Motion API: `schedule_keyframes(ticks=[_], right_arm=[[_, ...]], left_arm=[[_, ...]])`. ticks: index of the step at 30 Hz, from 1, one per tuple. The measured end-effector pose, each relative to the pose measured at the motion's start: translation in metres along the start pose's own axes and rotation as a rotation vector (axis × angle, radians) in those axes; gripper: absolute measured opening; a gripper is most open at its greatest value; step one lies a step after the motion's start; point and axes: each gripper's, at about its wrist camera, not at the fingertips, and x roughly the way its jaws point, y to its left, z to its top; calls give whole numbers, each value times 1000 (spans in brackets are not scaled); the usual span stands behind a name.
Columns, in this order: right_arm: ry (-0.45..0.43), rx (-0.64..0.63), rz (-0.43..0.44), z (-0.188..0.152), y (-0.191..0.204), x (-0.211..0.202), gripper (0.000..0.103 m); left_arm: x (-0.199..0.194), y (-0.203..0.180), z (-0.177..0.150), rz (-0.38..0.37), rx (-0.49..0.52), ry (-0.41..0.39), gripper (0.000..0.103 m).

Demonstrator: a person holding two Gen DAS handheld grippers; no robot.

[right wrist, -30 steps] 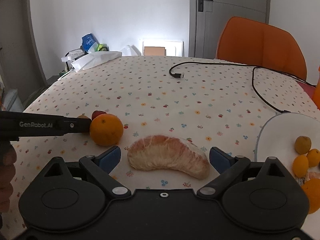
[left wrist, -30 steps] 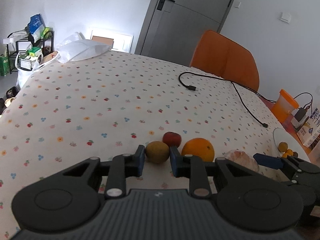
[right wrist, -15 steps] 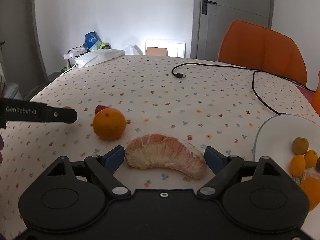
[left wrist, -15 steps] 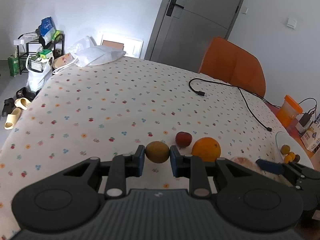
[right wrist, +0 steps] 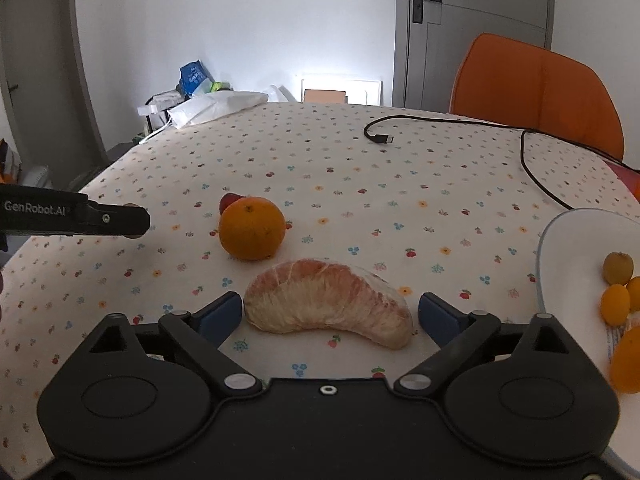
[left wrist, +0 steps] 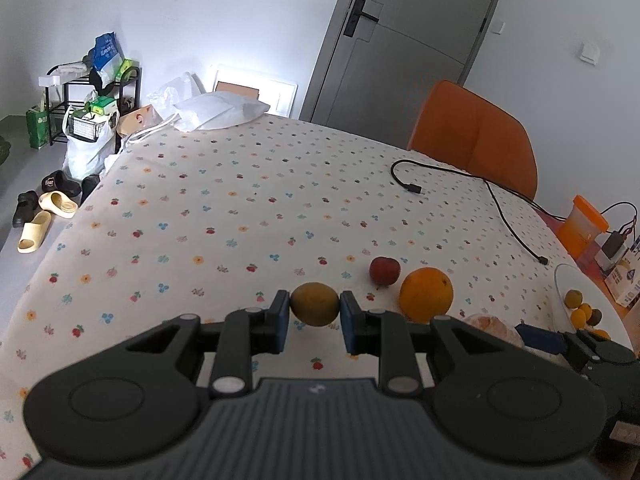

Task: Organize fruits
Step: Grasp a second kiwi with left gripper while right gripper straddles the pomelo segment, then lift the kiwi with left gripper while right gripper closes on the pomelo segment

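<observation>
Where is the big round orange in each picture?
Left wrist view: the big round orange sits right of centre on the flowered tablecloth, right of the small red fruit.
Right wrist view: it sits left of centre, beyond the peeled pink pomelo segment.
Shared landmark: the orange chair behind the table.

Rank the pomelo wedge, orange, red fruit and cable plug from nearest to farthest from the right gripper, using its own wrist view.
1. Pomelo wedge, between the open fingers.
2. Orange, ahead left.
3. Red fruit, behind the orange.
4. Cable plug, far ahead.
</observation>
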Motion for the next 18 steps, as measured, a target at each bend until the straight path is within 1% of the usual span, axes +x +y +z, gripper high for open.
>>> schedule_keyframes(ticks=[3, 4, 5, 6, 11, 18], right_arm=[[-2, 15, -3, 2, -2, 2, 96], [-2, 13, -5, 2, -2, 2, 95], [-5, 7, -6, 2, -1, 2, 92], [-11, 0, -2, 2, 0, 1, 86], [-27, 16, 20, 0, -1, -5, 84], [-91, 26, 33, 1, -7, -31, 83]], left_arm=[[0, 0, 0, -1, -1, 3, 25], [0, 0, 0, -2, 1, 2, 25], [-1, -1, 0, -2, 3, 0, 25], [-3, -2, 1, -3, 5, -2, 25], [-9, -10, 1, -3, 22, -12, 25], [-16, -28, 1, -15, 54, -26, 25]])
